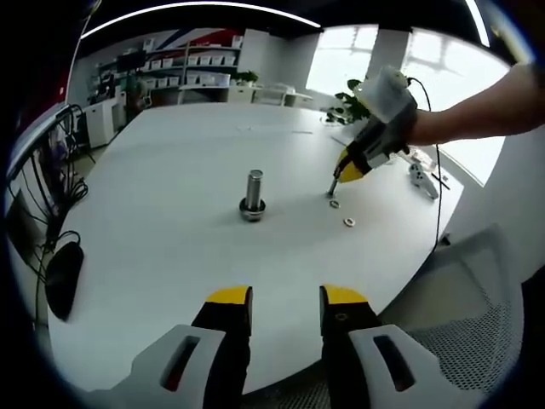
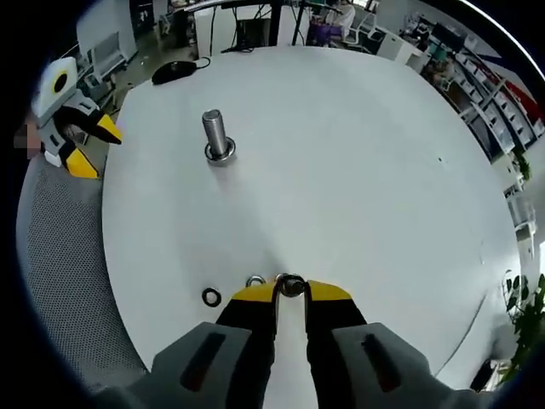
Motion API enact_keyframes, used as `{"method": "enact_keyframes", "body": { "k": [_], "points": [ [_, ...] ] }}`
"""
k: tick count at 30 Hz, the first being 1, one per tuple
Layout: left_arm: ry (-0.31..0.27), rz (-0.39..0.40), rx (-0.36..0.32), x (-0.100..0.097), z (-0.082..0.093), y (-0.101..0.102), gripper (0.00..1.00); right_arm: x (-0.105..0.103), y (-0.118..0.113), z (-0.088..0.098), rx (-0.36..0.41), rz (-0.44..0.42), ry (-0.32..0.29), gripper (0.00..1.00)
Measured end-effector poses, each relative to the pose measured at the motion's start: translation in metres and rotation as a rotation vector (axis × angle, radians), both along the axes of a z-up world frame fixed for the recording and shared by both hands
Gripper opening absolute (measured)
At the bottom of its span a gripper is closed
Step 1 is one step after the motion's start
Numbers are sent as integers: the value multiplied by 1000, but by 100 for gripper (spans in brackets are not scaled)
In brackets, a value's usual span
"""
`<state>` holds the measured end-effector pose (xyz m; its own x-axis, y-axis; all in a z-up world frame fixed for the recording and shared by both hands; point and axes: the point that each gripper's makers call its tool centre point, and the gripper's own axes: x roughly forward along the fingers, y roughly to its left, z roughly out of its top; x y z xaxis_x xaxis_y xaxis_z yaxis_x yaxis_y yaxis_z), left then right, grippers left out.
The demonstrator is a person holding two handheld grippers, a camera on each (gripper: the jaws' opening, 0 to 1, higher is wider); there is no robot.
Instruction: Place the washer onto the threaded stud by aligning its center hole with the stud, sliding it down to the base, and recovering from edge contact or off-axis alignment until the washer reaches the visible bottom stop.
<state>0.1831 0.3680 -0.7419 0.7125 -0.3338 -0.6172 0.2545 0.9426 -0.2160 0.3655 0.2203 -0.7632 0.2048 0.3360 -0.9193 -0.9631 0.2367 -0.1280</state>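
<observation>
**Pinching a washer at the table's near edge, stud well apart**

Gripping close in the right gripper view, the right gripper [image 2: 291,288] has its yellow-tipped jaws closed on a small metal washer [image 2: 291,285], held right at the tips just above the white table [image 2: 358,153]. Just beside the tips lie two more: a second washer [image 2: 255,280] touching or nearly touching the left jaw, and a dark ring washer [image 2: 211,296] a little further left, flat on the table.

In the left gripper view, the left gripper [image 1: 285,298] hangs over the near table rim, jaws released with a clear gap and nothing between them.

Farther out, the threaded stud [image 2: 215,135] stands upright on its round base, well apart from the held washer, its shaft bare. From the left gripper view the stud [image 1: 254,194] sits mid-table, with the right gripper [image 1: 334,191] tipped down to its right, beside two loose washers.

Beyond, a black mouse [image 1: 64,277] lies near the table edge, a grey mesh chair [image 2: 60,281] sits beside it, and shelving lines the far wall.
</observation>
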Motion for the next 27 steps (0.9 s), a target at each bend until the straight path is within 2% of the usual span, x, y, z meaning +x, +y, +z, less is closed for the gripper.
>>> {"method": "enact_keyframes", "body": {
  "k": [11,19,27],
  "points": [
    [0,2,1,0,-1,1,29,3,0,-22,-50,0,45,14],
    [2,3,2,0,-1,1,29,1,-2,-28,-64,-30,86,14],
    [0,4,2,0,0,1,29,-1,-4,-27,-65,-42,96,15]
  ]
}}
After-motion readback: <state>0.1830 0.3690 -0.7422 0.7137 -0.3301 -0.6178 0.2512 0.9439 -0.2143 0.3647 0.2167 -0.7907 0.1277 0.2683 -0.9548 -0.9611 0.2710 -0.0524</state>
